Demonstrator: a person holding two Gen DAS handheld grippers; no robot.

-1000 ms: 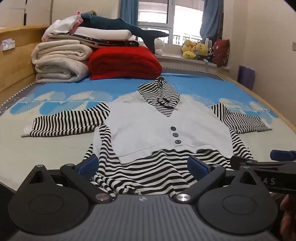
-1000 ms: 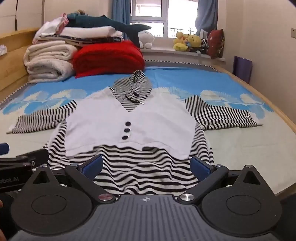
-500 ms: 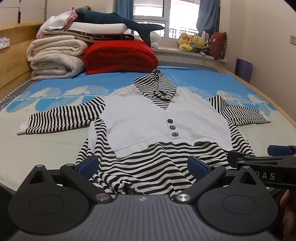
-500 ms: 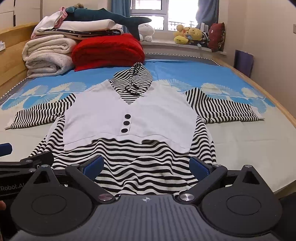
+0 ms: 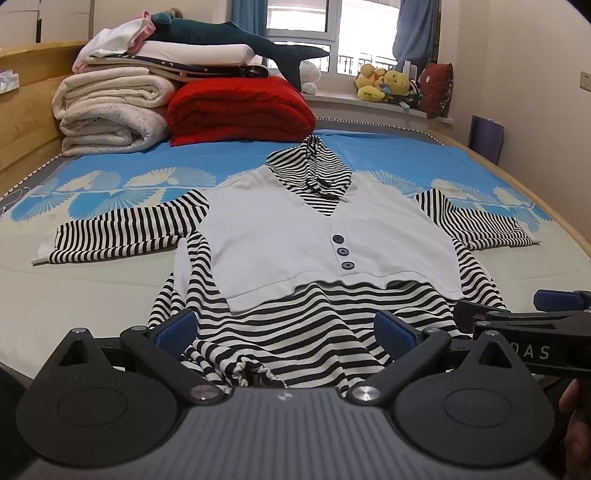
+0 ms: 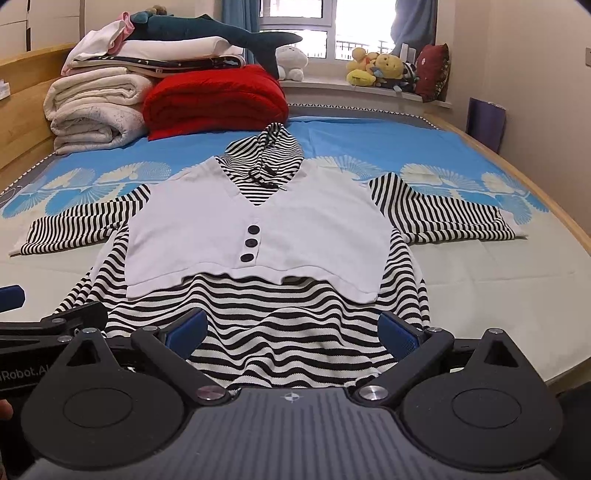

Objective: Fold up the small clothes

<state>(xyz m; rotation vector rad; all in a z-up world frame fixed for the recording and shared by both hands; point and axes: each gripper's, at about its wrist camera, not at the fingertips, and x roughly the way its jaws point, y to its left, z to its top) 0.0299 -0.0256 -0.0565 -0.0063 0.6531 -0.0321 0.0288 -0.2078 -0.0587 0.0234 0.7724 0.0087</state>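
A small black-and-white striped hooded top with a white buttoned vest front (image 5: 295, 236) lies flat on the bed, sleeves spread to both sides; it also shows in the right wrist view (image 6: 266, 229). My left gripper (image 5: 284, 330) is open, low over the garment's bottom hem towards its left side. My right gripper (image 6: 291, 328) is open over the hem further right. Each gripper shows at the edge of the other's view, the right gripper (image 5: 524, 321) and the left gripper (image 6: 55, 321). Neither holds cloth.
The bed (image 5: 92, 295) has a blue and cream sheet. Folded white blankets (image 5: 110, 110), a red blanket (image 5: 240, 110) and a plush shark (image 5: 229, 33) are stacked at the back left. Stuffed toys (image 5: 388, 83) sit on the windowsill. A wooden bed rail (image 5: 535, 199) runs along the right.
Both grippers have moved slightly forward and lower towards the hem; the garment sits larger in both views. The jaws stayed open and the garment has not moved.
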